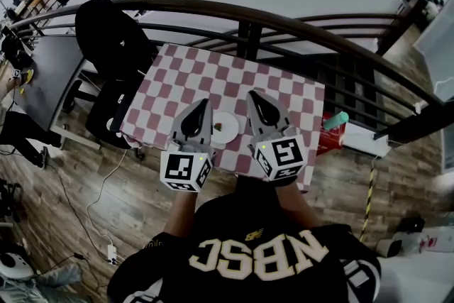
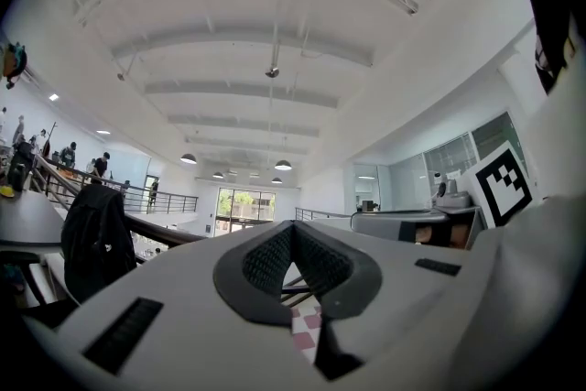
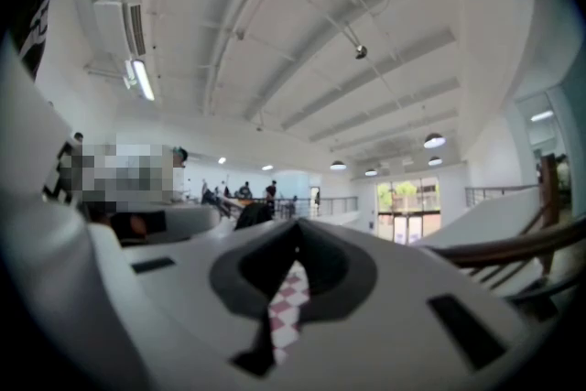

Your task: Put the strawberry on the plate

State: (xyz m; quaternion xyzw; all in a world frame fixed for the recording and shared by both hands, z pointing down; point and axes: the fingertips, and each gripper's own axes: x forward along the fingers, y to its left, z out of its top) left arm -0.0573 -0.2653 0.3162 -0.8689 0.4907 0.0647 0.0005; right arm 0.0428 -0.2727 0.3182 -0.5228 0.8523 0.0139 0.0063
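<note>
I judge the task done: the strawberry (image 1: 218, 128) lies on the plate (image 1: 231, 125). My left gripper (image 1: 203, 110) and right gripper (image 1: 256, 101) flank the plate, jaws pressed together, empty.

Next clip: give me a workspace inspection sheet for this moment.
Surface: checkered tablecloth, lying flat.
Job's things: strawberry on the white plate.
Clutter: teal object past the table's right edge.
Tools: left tool and right tool both shut, empty, either side of the plate.
Cables: white cable on the floor.
Surroundings: dark railing; black jacket or bag on a chair.
</note>
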